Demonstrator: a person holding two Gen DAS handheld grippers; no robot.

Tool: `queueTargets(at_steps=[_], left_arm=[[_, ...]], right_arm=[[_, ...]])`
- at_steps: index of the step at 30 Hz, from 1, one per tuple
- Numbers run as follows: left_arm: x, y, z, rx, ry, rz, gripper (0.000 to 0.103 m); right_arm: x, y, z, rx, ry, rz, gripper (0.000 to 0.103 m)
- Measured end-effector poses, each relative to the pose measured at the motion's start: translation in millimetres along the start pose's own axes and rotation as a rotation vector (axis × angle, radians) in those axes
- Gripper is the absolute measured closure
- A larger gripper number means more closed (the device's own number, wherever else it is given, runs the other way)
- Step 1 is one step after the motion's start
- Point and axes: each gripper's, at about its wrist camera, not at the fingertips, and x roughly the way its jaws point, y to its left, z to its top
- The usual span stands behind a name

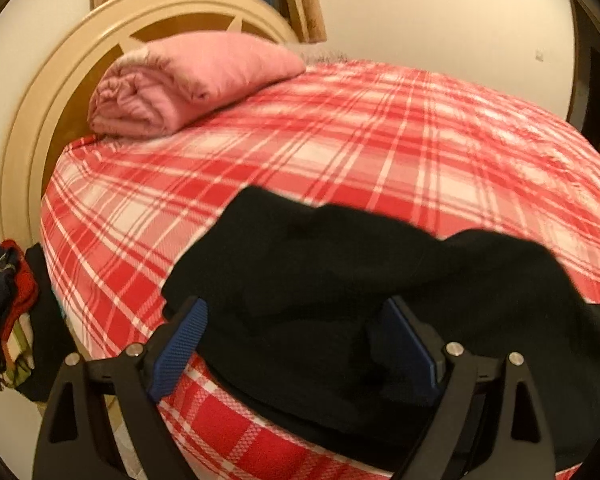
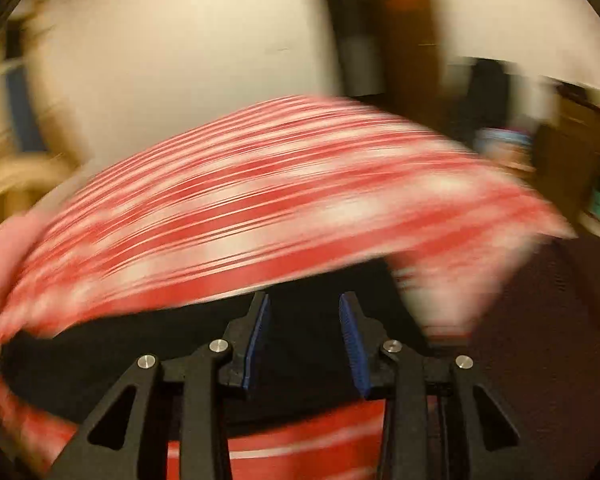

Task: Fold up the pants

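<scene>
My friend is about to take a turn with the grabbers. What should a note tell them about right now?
Left hand-held gripper: jaws wide open, black pants lying between them, not pinched.
Right hand-held gripper: jaws partly open, nothing gripped; its view is blurred.
The pants sit bunched on the near edge of the red plaid bed. A folded pink blanket lies by the headboard.
Done: no neat fold is visible.
Left: spread the pants flat, then fold them.

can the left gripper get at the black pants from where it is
Probably yes: the left gripper stands wide open with the black pants already lying between its pads on the plaid bed, nothing in between.
</scene>
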Motion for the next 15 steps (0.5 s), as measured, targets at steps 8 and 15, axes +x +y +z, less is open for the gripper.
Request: queueTargets(at_steps=[8, 15], left_arm=[[-4, -3, -18, 0.095, -0.027, -0.058, 0.011], [13, 29, -27, -0.024, 0.088, -0.146, 0.008]], right_arm=[[75, 205, -16, -0.300, 0.214, 0.544, 0.065], [128, 316, -26, -0.435, 0.402, 0.828, 0.049]])
